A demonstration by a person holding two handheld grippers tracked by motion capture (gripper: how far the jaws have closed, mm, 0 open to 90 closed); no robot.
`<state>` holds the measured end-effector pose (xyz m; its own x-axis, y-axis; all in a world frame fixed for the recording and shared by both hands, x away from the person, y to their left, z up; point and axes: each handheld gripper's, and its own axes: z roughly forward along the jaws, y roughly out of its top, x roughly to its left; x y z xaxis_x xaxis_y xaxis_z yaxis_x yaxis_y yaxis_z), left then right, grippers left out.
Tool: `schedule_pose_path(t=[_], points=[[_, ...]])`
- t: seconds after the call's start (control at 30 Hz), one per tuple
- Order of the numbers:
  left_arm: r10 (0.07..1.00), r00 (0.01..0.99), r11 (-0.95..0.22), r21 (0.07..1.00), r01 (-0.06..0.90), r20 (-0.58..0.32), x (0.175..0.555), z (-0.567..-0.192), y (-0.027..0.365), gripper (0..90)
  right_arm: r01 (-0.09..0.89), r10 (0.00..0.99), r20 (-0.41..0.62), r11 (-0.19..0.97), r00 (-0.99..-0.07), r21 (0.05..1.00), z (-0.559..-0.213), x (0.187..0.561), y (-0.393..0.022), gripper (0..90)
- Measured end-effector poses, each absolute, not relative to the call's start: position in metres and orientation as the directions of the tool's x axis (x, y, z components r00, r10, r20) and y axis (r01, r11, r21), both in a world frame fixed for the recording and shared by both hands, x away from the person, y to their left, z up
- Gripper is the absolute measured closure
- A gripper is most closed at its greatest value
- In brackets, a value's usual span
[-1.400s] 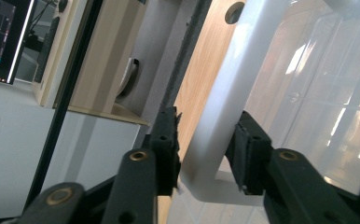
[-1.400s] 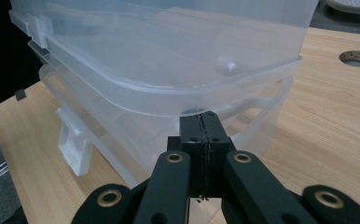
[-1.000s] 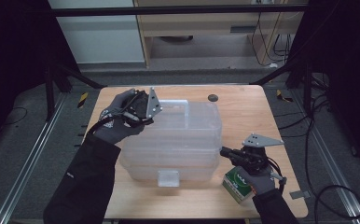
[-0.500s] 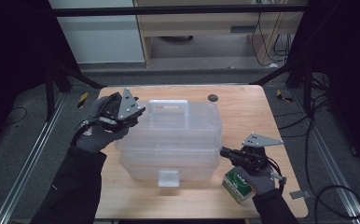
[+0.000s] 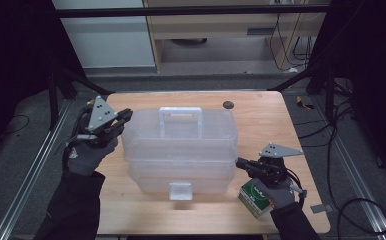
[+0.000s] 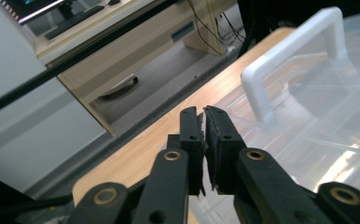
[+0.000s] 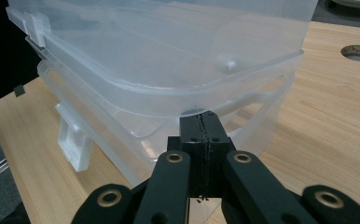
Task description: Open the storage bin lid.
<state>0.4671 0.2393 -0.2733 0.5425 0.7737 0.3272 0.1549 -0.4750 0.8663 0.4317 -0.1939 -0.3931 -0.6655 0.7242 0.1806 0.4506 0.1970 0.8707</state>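
Two grippers flank the clear plastic toolbox [image 5: 181, 145]: left gripper [image 5: 126, 116] at its far-left corner, jaws just closed on nothing; right gripper [image 5: 239, 162], pressed together, touches its right rim.

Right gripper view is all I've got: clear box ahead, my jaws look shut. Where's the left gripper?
Observer: Left gripper is at the box's far left corner, beside the lid, in the high view.
Operator: Holding anything?
Observer: No. Its jaws have just been closing and now meet with nothing between them, in the left gripper view.
Operator: Does the lid have a handle?
Observer: Yes, a white handle along the lid's top, lying flat.
Operator: Anything near my hand?
Observer: A green carton lies on the table under your right hand; the right gripper points at the box's side.
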Motion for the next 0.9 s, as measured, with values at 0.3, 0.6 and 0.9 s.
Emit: schedule_pose_path(t=[0.3,0.6,0.9], points=[[0.856,0.472,-0.34,0.917,0.209,0.21,0.452,-0.297,0.276,89.5,0.455,0.726,0.183,0.198,-0.663,0.868,-0.393,0.432,-0.194,90.0],[0.894,0.432,-0.229,0.948,0.223,0.115,0.434,-0.33,0.304,89.5,0.458,0.723,0.186,0.199,-0.665,0.867,-0.393,0.432,-0.194,90.0],[0.9,0.427,-0.232,0.923,0.307,0.084,0.436,-0.36,0.31,89.5,0.458,0.724,0.183,0.201,-0.665,0.866,-0.394,0.432,-0.194,90.0]])
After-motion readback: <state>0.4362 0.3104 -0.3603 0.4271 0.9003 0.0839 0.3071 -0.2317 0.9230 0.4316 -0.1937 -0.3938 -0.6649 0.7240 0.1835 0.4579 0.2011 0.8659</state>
